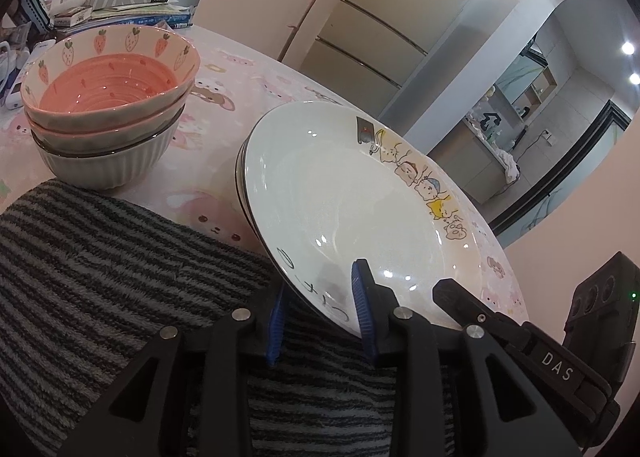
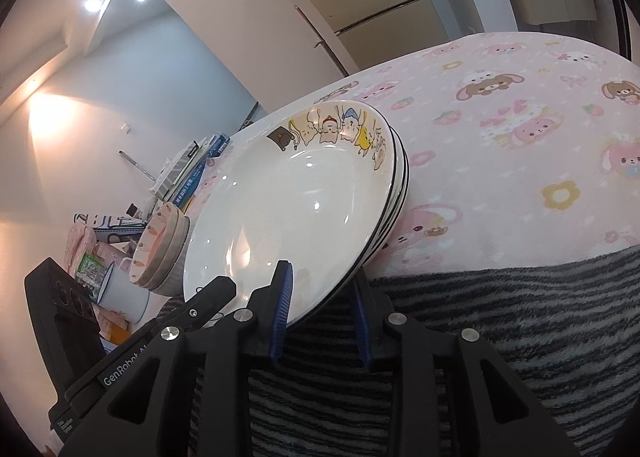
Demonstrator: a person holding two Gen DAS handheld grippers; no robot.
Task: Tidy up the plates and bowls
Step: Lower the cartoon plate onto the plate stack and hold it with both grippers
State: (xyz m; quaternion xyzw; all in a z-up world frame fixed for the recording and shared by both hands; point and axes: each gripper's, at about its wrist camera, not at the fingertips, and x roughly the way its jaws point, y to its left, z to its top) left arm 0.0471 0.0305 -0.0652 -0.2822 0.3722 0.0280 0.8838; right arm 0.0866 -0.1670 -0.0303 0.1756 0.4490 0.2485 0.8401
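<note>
A stack of white plates with cartoon animals on the top rim [image 1: 340, 193] is tilted up off the table; it also shows in the right wrist view [image 2: 304, 201]. My left gripper [image 1: 320, 309] is shut on the near rim of the stack. My right gripper [image 2: 324, 305] is shut on the same rim beside it, and its black body shows in the left wrist view [image 1: 520, 337]. A stack of three bowls [image 1: 108, 105], the top one pink inside with strawberries, stands to the left; it is also in the right wrist view [image 2: 162, 249].
A grey-and-black striped towel [image 1: 100, 257] covers the near table over a pink cartoon tablecloth [image 2: 520, 117]. Books and boxes [image 1: 120, 5] pile at the far left edge. A white cup [image 2: 124, 293] stands beyond the bowls. A fridge [image 1: 400, 17] stands behind.
</note>
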